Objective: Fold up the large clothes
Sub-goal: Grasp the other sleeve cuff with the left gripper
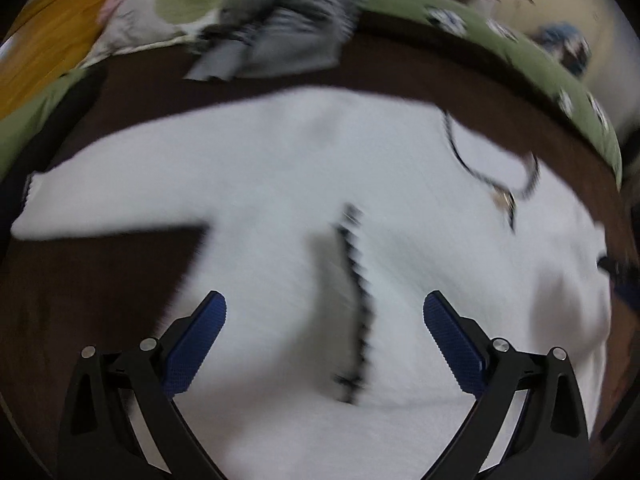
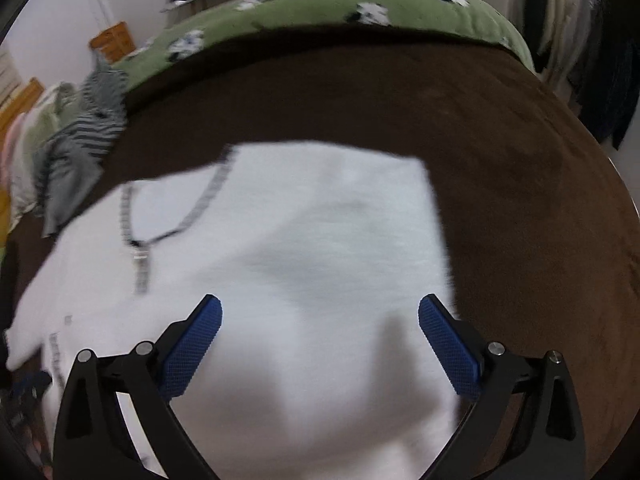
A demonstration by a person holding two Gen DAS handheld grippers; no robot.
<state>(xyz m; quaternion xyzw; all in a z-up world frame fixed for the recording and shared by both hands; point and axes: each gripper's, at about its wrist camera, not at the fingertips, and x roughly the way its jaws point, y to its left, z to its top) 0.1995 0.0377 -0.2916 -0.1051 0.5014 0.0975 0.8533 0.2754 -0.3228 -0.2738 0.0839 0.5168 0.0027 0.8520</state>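
A large white garment (image 1: 280, 184) with black trim at the neckline (image 1: 492, 176) lies spread on a dark brown blanket (image 1: 132, 280). One sleeve stretches to the left in the left wrist view. My left gripper (image 1: 325, 312) hovers over the garment's middle, open and empty, near a black zigzag stripe (image 1: 358, 300). In the right wrist view the same garment (image 2: 304, 232) shows a squared far edge. My right gripper (image 2: 320, 316) is open and empty above the garment's right part. Both views are motion-blurred.
A grey striped garment (image 1: 288, 32) lies crumpled at the far left of the bed; it also shows in the right wrist view (image 2: 84, 136). A green patterned cover (image 2: 320, 8) lies beyond the brown blanket (image 2: 520, 200). Hanging clothes (image 2: 580, 40) stand at the right.
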